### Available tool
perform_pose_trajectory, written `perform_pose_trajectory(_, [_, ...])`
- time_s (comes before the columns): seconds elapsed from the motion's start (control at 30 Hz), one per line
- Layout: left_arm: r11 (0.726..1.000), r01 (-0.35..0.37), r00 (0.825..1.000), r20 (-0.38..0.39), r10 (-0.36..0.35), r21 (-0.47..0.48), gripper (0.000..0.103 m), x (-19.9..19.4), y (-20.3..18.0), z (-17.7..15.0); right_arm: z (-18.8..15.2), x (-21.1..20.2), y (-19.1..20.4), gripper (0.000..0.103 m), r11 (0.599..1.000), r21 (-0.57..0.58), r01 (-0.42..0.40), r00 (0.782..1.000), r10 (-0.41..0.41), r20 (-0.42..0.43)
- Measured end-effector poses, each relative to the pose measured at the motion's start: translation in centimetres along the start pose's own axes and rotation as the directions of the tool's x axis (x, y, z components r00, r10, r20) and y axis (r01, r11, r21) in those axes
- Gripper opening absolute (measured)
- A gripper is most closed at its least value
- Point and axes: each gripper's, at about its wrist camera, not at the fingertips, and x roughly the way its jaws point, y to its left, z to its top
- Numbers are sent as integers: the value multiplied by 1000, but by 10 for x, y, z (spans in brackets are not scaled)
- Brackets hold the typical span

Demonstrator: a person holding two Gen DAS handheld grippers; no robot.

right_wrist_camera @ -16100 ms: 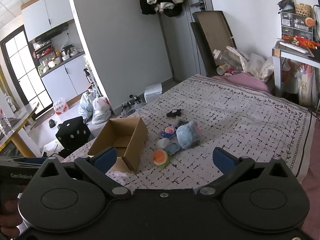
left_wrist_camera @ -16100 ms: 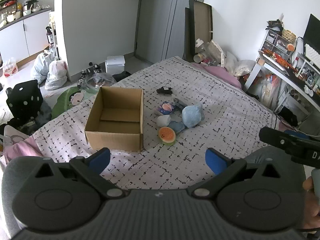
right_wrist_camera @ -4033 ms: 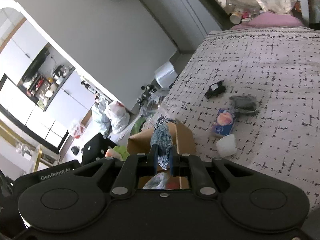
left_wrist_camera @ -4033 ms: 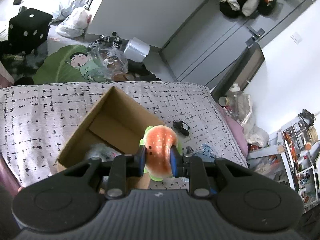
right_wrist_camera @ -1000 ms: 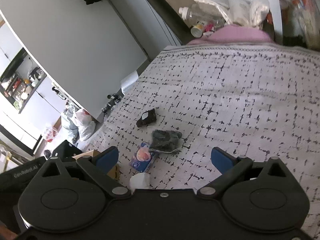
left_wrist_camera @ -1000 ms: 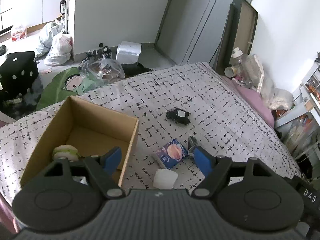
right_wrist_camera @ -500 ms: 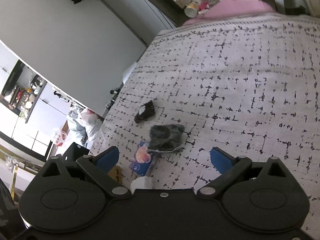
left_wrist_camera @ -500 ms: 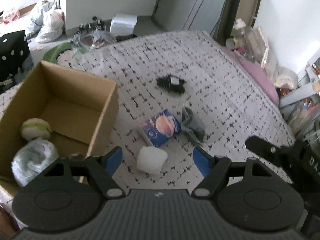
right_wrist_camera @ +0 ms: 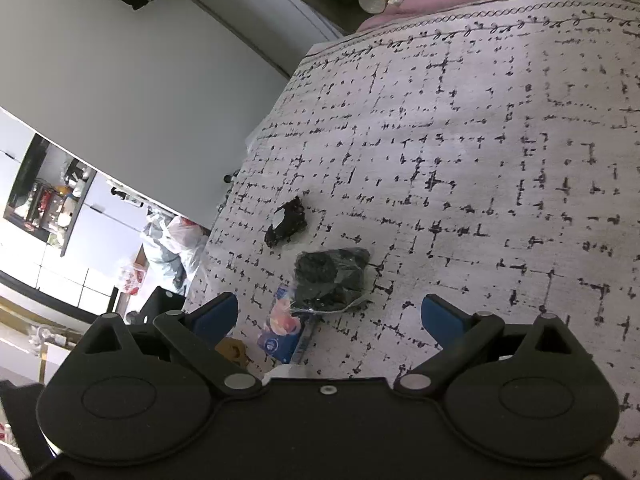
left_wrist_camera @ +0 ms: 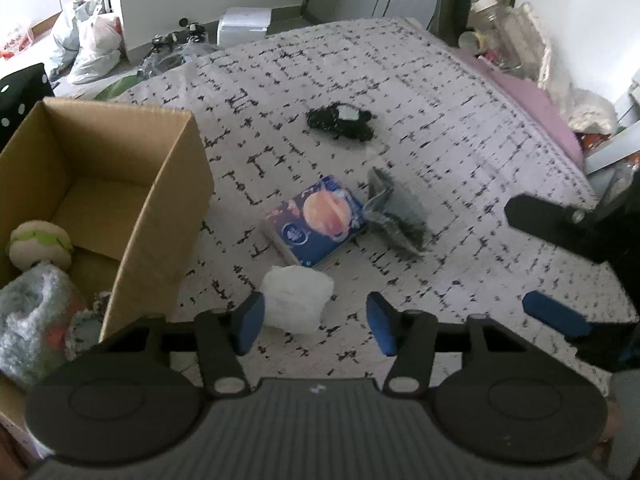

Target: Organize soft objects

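A white soft lump (left_wrist_camera: pixel 298 300) lies on the patterned bedspread (left_wrist_camera: pixel 440 92), between the closing jaws of my left gripper (left_wrist_camera: pixel 315 322). It sits against the left pad, and the right pad stands apart from it. Beyond it lie a blue packet (left_wrist_camera: pixel 316 220), a grey-black bagged item (left_wrist_camera: pixel 394 212) and a small black item (left_wrist_camera: pixel 340 120). The cardboard box (left_wrist_camera: pixel 160 184) at left holds a round plush (left_wrist_camera: pixel 40 240) and a bagged plush (left_wrist_camera: pixel 32 316). My right gripper (right_wrist_camera: pixel 328 314) is wide open just short of the dark bagged item (right_wrist_camera: pixel 332 276), with the blue packet (right_wrist_camera: pixel 284 332) near its left finger.
A pink pillow (left_wrist_camera: pixel 532 100) and bottles (left_wrist_camera: pixel 488 8) crowd the bed's far right edge. Plastic bags (left_wrist_camera: pixel 92 48) and a white box (left_wrist_camera: pixel 244 24) sit on the floor beyond the bed. My right gripper's fingers (left_wrist_camera: pixel 554 316) show at the right of the left wrist view.
My left gripper has come down over the white lump and its jaws have narrowed around it. My right gripper has dropped closer to the dark bagged item, still wide open.
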Motion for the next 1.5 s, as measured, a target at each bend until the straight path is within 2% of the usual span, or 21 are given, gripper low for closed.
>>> perform_pose_trajectory(0.33, [997, -48, 998, -38, 46, -65, 52, 26, 8, 0, 5, 25, 2, 96, 1000, -24, -5, 998, 4, -58])
perform_pose_trajectory(0.43, [996, -47, 998, -52, 43, -80, 52, 35, 8, 1, 7, 32, 2, 95, 1000, -27, -5, 998, 3, -64])
perform_pose_trajectory(0.57, [993, -28, 997, -69, 20, -113, 44, 42, 9, 3, 10, 43, 1, 90, 999, -35, -9, 997, 7, -75])
perform_pose_trajectory(0.93, [990, -28, 999, -50, 22, -137, 44, 44, 11, 3, 12, 73, 8, 84, 998, -61, -2, 995, -4, -99])
perform_pose_trajectory(0.97, [990, -28, 999, -50, 21, -139, 44, 44, 11, 3, 12, 76, 9, 81, 997, -71, 5, 994, -13, -105])
perform_pose_trajectory(1.07, [989, -26, 999, -51, 19, -148, 44, 42, 12, 5, 8, 85, 10, 63, 994, -102, 45, 991, -58, -124])
perform_pose_trajectory(1.2, [985, -30, 999, -46, 23, -169, 43, 38, 8, 9, 3, 80, 12, 42, 992, -115, 50, 992, -62, -107])
perform_pose_trajectory(1.33, [987, -52, 999, -24, 49, -153, 43, 35, -1, 8, -3, 53, 13, 39, 989, -130, 76, 996, -81, -30])
perform_pose_trajectory(1.43, [984, -67, 998, -13, 66, -166, 43, 29, -6, 6, -2, 35, 3, 38, 991, -82, 109, 994, -109, 6])
perform_pose_trajectory(1.5, [985, -42, 999, -30, 37, -169, 43, 25, -10, 7, 0, 22, -1, 37, 987, -62, 145, 989, -144, 29])
